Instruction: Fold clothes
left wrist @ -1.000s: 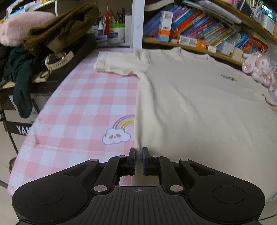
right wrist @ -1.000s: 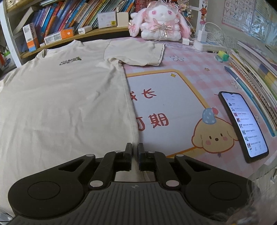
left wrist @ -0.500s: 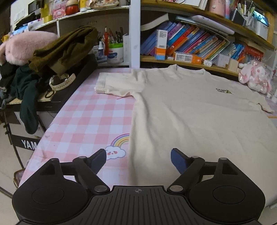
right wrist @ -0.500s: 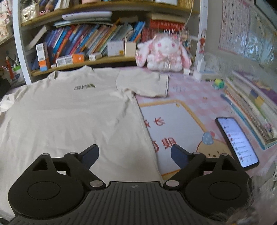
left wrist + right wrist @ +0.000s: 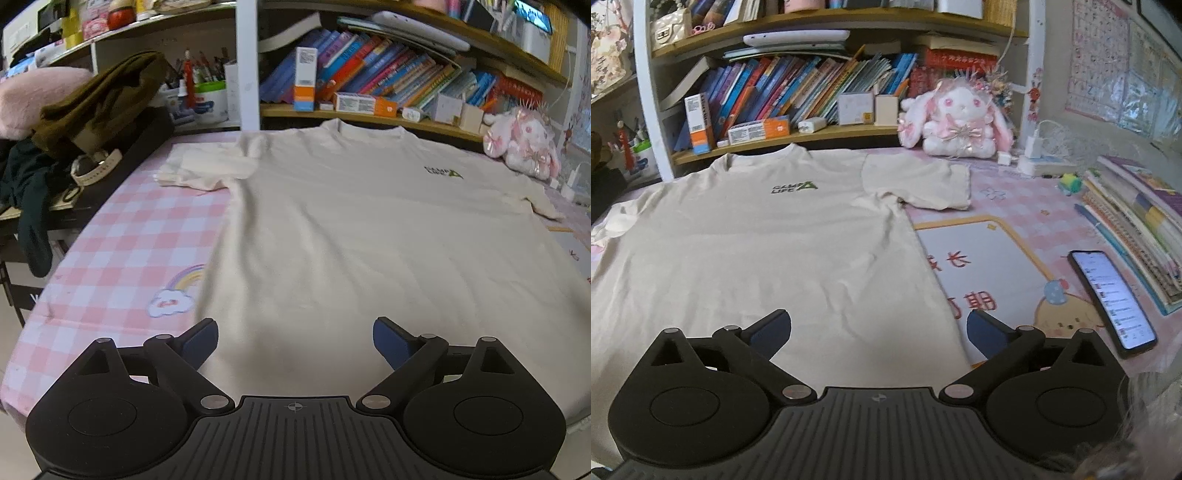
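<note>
Matte black left gripper (image 5: pixel 294 341): ribbed centre plate with a small crosshair mark, round housings on either side, angled linkage arms with silver pivot screws, dark blue pads (image 5: pixel 199 339) on the fingers. Same on the right gripper (image 5: pixel 879 331): black ribbed plate, crosshair, silver screws, blue pads (image 5: pixel 988 338).

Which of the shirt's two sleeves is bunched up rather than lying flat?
The sleeve on the pink checked side, near the dark clothes pile, is bunched up. The sleeve by the plush bunny lies flat.
</note>
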`<state>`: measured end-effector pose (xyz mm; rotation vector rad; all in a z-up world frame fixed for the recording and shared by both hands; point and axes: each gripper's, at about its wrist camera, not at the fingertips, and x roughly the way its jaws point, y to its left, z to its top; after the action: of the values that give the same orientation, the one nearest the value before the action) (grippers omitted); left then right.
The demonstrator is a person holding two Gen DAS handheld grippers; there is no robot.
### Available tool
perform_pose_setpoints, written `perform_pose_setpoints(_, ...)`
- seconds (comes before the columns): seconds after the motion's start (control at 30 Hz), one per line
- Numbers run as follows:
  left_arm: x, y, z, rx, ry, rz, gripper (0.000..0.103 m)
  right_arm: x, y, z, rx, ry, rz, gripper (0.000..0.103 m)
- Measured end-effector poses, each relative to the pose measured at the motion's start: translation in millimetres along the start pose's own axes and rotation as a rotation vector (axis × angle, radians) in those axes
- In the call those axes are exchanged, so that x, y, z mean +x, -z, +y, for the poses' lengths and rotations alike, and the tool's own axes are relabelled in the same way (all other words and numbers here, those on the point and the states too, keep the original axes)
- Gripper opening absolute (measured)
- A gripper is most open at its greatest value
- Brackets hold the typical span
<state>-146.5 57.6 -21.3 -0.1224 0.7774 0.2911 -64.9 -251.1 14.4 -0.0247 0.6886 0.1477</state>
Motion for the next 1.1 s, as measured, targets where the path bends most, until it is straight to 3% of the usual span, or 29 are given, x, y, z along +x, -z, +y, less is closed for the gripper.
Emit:
perform_pose_setpoints(0.23,2,-13,-38,0.005,-0.04,-0.009,0.093,11,-10,-7,-0.029,-0.067,0.008,0.103)
perform_pose_setpoints(0.63,3,-3,-79,0.022,-0.079,0.032,0.093,30,-7,-29,-0.084,-0.126,0.037,0.103)
perform_pose_setpoints(1.1,22,-23,-49,0.013,-0.07,0.018,0.093,44,-9,-13,-0.066,-0.123,0.058,0.103)
